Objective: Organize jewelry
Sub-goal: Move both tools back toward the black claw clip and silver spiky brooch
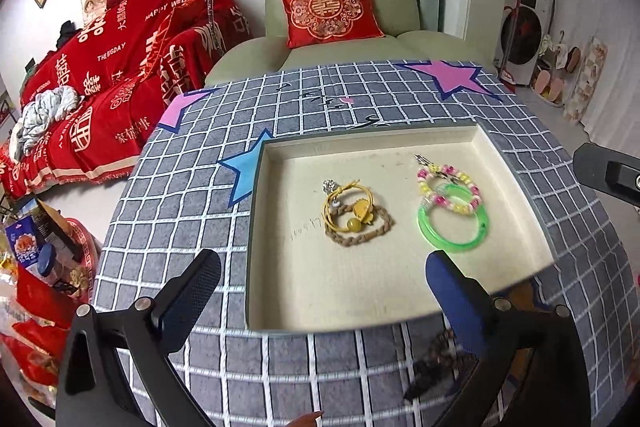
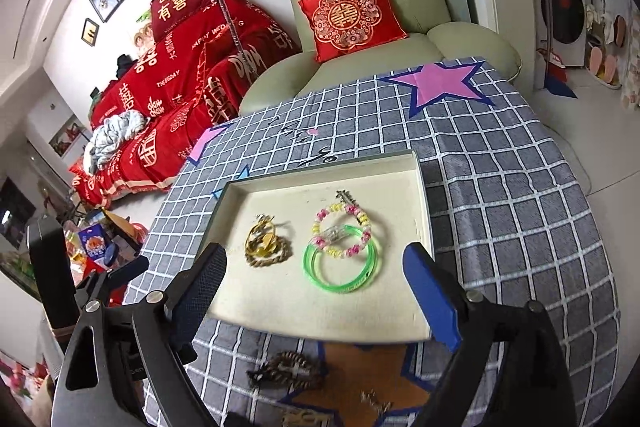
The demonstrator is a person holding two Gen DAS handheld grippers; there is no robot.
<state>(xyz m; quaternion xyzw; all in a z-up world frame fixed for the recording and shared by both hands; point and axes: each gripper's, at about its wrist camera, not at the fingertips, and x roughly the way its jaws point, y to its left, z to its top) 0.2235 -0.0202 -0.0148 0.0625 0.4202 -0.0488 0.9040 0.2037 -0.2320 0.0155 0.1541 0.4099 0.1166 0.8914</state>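
Note:
A shallow cream tray [image 1: 280, 291] [image 2: 400, 315] lies on the checked cloth. Inside it, a yellow cord bracelet with a braided brown one [image 1: 354, 217] [image 2: 267, 242] sits on the left. A green bangle [image 1: 454, 223] [image 2: 344, 273] lies on the right, overlapped by a pink-and-yellow bead bracelet [image 1: 448, 187] [image 2: 342, 229]. My left gripper [image 1: 324, 279] hangs open over the tray's near edge, nothing between its fingers. My right gripper [image 2: 316, 279] is open too, above the tray's front, empty. A dark beaded piece [image 2: 286, 371] [image 1: 436, 363] lies on the cloth before the tray.
A green armchair [image 1: 340, 7] with a red cushion stands behind the table. A red-covered sofa [image 1: 120, 67] runs along the left. Boxes and snacks [image 1: 36, 247] crowd the floor at left. Small metal pieces [image 2: 374, 403] lie on an orange star near the front edge.

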